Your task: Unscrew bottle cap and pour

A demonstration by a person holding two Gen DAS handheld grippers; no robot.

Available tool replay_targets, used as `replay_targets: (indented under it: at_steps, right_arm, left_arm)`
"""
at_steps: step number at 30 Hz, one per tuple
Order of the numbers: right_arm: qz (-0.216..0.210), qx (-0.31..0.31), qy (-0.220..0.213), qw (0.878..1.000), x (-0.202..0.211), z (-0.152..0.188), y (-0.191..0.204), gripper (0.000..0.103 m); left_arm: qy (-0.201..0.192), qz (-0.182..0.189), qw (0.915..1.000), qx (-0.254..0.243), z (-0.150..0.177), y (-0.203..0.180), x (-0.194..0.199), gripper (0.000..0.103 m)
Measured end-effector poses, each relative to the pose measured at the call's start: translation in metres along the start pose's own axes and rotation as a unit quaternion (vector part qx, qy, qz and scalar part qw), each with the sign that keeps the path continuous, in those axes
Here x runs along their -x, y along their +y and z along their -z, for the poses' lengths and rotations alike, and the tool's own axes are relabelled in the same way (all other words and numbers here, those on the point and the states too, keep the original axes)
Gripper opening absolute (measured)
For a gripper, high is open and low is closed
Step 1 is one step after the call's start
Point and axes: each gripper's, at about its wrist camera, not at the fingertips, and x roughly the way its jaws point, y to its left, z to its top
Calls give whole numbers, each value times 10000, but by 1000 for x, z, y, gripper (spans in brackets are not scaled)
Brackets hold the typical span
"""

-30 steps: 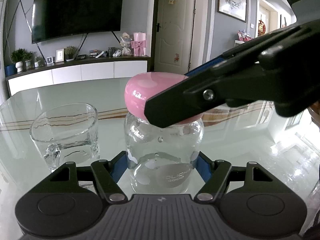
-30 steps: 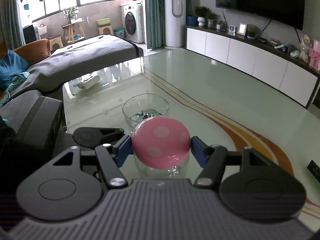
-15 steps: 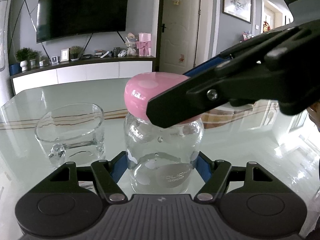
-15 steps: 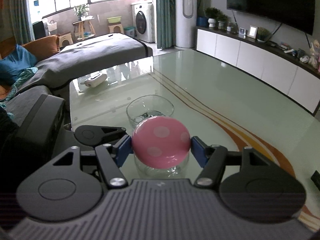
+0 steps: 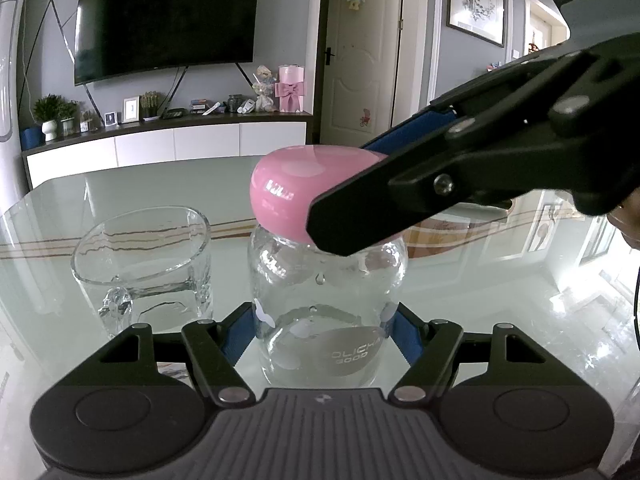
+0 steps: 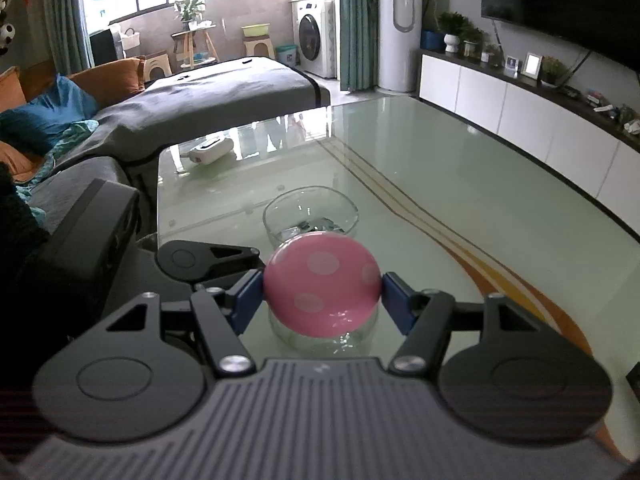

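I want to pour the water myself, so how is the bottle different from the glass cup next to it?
The glass bottle is closed by a pink dotted cap; the glass cup is open on top. The bottle is gripped, with the left gripper on its body and the right gripper on its cap; the cup stands free. The bottle is round and taller; the cup is lower, with a wavy rim. Both are clear glass, upright on the glass table.

Glass table [image 6: 460, 184] w/ bottle [image 5: 326, 304], glass cup [image 5: 146, 268], white gadget [image 6: 210, 151] on it.
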Motion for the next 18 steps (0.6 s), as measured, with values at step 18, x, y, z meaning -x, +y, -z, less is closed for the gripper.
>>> replay_targets:
  at_steps: [18]
  right_arm:
    - [1183,-563,-457,9903,2,8,40,81]
  left_arm:
    - [7,19,10000,18,-1,-4,6,75]
